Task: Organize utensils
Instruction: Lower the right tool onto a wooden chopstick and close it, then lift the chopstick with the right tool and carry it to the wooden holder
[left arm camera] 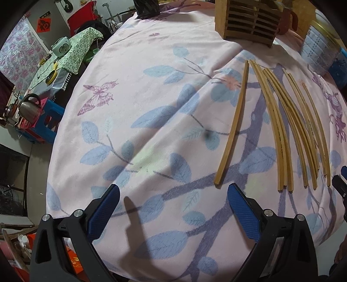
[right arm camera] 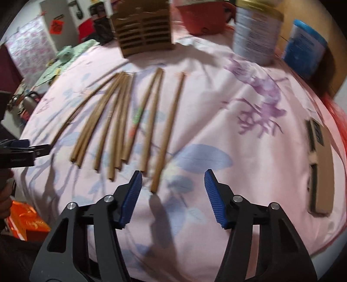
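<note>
Several wooden chopsticks (left arm camera: 284,130) lie side by side on the pink floral cloth (left arm camera: 151,108); one single chopstick (left arm camera: 233,125) lies apart to their left. They also show in the right wrist view (right arm camera: 121,121). A slatted wooden utensil holder (left arm camera: 249,19) stands at the far edge, also in the right wrist view (right arm camera: 144,28). My left gripper (left arm camera: 173,193) is open and empty, near the single chopstick's near end. My right gripper (right arm camera: 172,180) is open and empty; the rightmost chopstick (right arm camera: 168,134) ends between its fingers, apparently untouched. The right gripper's tip shows in the left view (left arm camera: 340,184).
A tin can (right arm camera: 256,32), a blue container (right arm camera: 303,47) and a red pot (right arm camera: 203,17) stand at the back right. A flat tan box (right arm camera: 321,169) lies at the right. The left gripper shows at the left edge (right arm camera: 21,151). A kettle (left arm camera: 30,108) sits beyond the table.
</note>
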Motion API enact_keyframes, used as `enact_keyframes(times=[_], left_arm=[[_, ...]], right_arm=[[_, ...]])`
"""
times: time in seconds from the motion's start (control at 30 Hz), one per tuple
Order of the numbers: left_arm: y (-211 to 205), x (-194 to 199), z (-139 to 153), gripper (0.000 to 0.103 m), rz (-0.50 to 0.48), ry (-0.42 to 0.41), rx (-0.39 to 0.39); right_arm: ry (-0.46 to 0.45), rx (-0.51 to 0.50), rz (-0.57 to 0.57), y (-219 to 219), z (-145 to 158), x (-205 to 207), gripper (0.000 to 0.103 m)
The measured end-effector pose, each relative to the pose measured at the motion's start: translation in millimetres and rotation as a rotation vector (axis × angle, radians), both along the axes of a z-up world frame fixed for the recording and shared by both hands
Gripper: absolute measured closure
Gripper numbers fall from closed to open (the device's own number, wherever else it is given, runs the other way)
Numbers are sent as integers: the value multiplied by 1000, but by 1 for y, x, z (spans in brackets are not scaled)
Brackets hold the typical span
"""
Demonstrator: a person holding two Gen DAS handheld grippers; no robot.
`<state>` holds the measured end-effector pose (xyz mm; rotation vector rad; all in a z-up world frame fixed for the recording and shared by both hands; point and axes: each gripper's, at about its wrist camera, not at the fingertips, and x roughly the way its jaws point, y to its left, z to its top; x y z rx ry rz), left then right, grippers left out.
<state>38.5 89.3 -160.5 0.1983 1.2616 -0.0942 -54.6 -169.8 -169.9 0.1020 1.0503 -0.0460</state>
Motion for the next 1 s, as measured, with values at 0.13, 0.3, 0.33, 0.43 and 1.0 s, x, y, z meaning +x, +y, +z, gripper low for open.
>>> enact_keyframes(times=[0.13,0.3,0.33,0.43,1.0], left_arm=[[12,2,-5,5,6,7,6],[17,-1,-6,5,7,11,4],[17,-2,-6,5,6,11,1],[15,-2,-5,7,0,7,-10],[-22,3,1,94,-193,-114,-134]], right_arm=[[16,47,35,4,-10,2,74],[-16,21,53,11,-14,1,76],[-20,9,53,11,-14,0,81],[-39,14,30,4,-15,-9,95],[-33,-8,-59,-1,-16,-10,96]])
